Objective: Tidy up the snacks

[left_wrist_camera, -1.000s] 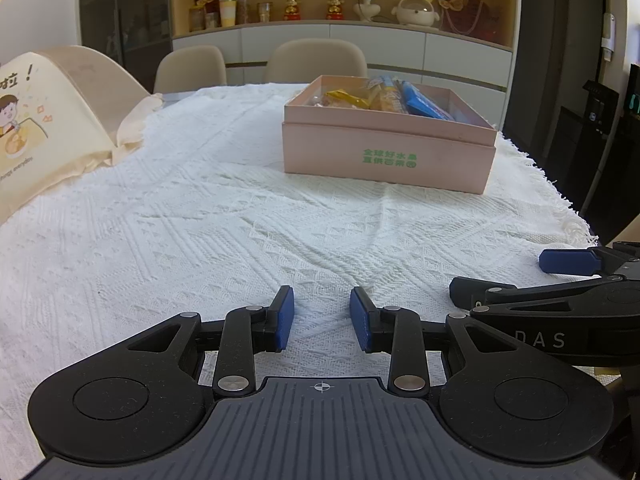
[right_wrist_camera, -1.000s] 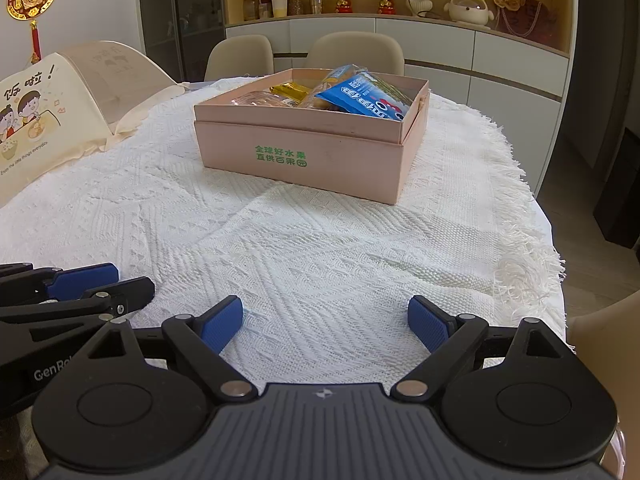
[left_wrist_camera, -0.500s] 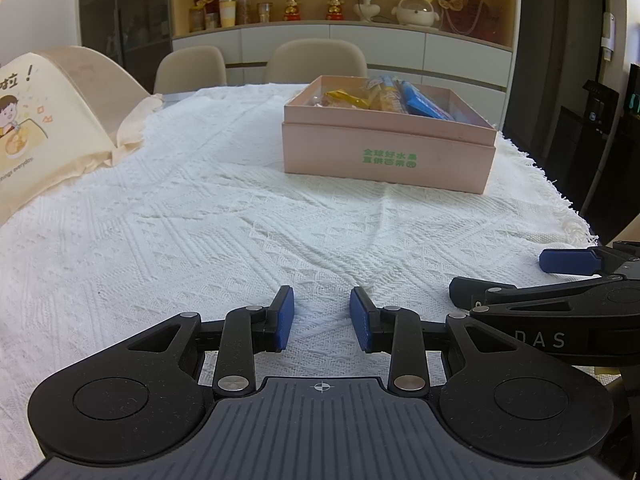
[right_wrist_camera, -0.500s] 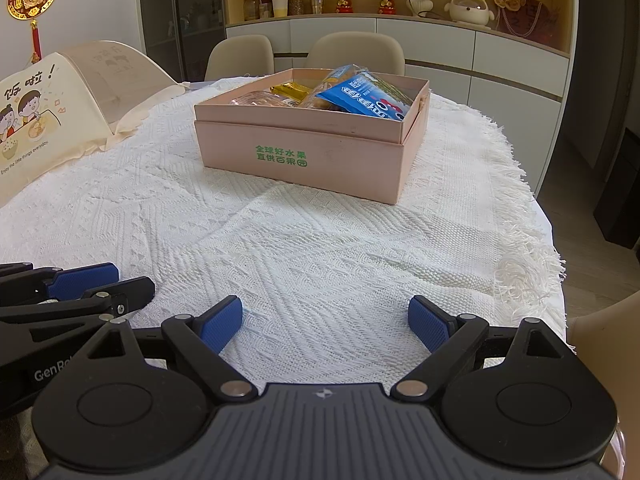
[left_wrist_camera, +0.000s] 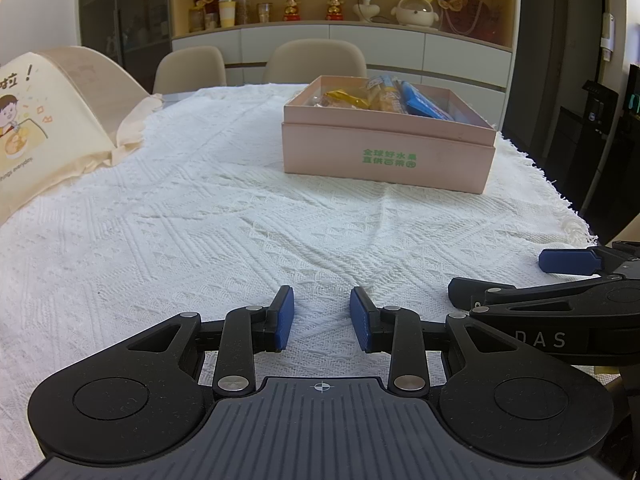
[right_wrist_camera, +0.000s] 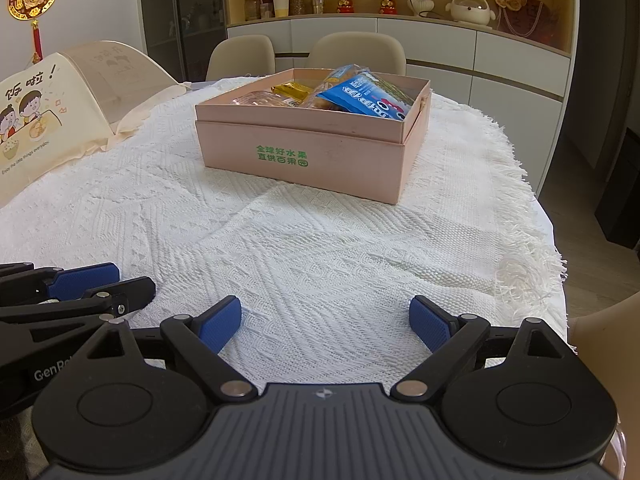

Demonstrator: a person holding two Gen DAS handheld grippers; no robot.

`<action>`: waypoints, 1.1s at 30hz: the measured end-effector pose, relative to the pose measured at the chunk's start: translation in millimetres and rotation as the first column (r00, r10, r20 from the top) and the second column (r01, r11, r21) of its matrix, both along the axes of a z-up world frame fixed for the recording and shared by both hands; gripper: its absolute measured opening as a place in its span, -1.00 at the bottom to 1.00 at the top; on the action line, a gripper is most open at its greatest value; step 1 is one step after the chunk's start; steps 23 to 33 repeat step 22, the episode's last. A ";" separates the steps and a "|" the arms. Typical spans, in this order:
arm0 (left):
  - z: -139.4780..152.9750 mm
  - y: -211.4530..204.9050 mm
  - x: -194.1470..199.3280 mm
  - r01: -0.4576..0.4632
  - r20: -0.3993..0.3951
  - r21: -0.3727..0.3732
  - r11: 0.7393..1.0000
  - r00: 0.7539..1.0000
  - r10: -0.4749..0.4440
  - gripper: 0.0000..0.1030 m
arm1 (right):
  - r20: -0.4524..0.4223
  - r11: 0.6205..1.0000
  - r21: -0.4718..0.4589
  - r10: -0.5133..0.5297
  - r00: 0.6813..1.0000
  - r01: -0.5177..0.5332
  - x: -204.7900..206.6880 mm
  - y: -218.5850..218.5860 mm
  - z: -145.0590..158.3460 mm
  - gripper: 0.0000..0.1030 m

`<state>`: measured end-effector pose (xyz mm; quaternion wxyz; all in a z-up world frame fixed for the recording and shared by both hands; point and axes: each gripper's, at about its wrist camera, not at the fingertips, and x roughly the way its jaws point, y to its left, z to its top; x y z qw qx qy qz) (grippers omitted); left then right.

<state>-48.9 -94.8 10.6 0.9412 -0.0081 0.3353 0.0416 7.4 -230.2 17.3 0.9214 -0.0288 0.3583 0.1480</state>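
- left gripper (left_wrist_camera: 322,318) hovered low over the near part of the white tablecloth (left_wrist_camera: 240,220), pads partly parted, grasping nothing.
- right gripper (right_wrist_camera: 325,326) hung just beside it on the right, spread wide, likewise empty.
- pink box (right_wrist_camera: 308,152) sat at the far right of the table, well apart from both claws, lid off or absent.
- inside lay the snacks: a blue packet (right_wrist_camera: 366,98) leaning at the right, a yellow wrapper (right_wrist_camera: 291,90) behind, a clear-wrapped item (right_wrist_camera: 260,100) at the left.
- saw no loose snacks on the cloth; looked packed already, judged near finished or not yet begun, cannot tell which.
- cream printed cover (left_wrist_camera: 36,128) stood far left, untouched.
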 end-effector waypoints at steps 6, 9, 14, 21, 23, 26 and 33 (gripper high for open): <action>0.0 0.0 0.0 -0.001 0.000 0.000 1.000 1.000 0.001 -0.31 | 0.000 1.000 0.000 0.000 1.000 0.000 0.0 -0.1 0.0 0.78; 0.0 -0.1 0.1 -0.001 0.000 0.000 1.000 1.000 0.001 -0.31 | 0.000 1.000 0.000 0.000 1.000 0.000 0.0 -0.2 0.0 0.78; 0.0 -0.3 0.0 -0.001 0.000 0.000 1.000 1.000 0.001 -0.31 | 0.000 1.000 0.000 0.000 1.000 0.000 0.4 -0.4 0.0 0.78; 0.0 0.0 0.0 0.003 0.001 0.002 1.000 1.000 -0.003 -0.32 | 0.000 1.000 -0.001 0.000 1.000 0.000 0.5 -0.4 -0.1 0.79; 0.1 0.8 0.2 0.003 0.001 0.000 1.000 1.000 -0.003 -0.31 | 0.000 1.000 0.000 0.000 1.000 0.000 0.6 -0.5 -0.1 0.79; 0.1 0.8 0.2 0.003 0.001 0.000 1.000 1.000 -0.003 -0.31 | 0.000 1.000 0.000 0.000 1.000 0.000 0.6 -0.5 -0.1 0.79; 0.1 0.8 0.2 0.003 0.001 0.000 1.000 1.000 -0.003 -0.31 | 0.000 1.000 0.000 0.000 1.000 0.000 0.6 -0.5 -0.1 0.79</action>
